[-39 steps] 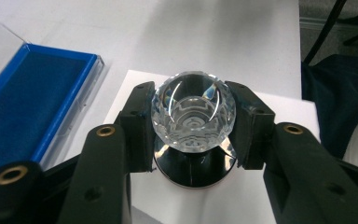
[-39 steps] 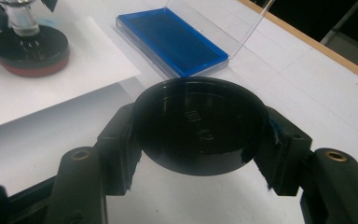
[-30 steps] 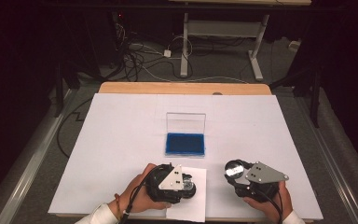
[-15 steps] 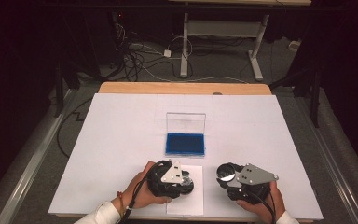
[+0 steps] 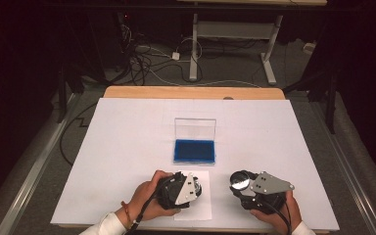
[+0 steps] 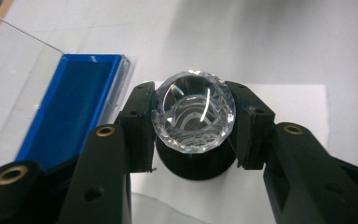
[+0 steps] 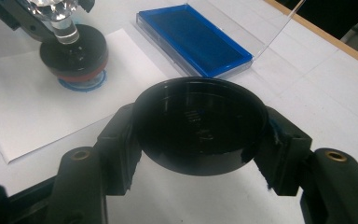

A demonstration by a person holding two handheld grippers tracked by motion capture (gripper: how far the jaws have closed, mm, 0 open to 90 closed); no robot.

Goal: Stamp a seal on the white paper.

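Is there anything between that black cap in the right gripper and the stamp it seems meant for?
Nothing visible. The cap, clamped in the right gripper, faces the stamp, held by the left gripper on the paper; bare paper and table lie between. The blue ink pad sits off to the side.

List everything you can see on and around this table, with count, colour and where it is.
Stamp: one, clear faceted crystal knob on a black base, pressed on the paper sheet, clamped in the left gripper.
Stamp cap: one, black, round, held in the right gripper above the table.
Ink pad case: one, blue pad with clear lid standing open, table centre.
Paper sheet: one, white, near edge, blue ink ring under the stamp.
Table: one, white cover, wooden far edge.
Cables: several, on the floor beyond.
Desk frame: one, white, background.
Left gripper: black, shut on the stamp.
Right gripper: black, shut on the cap.
Hands: two, at the near edge.
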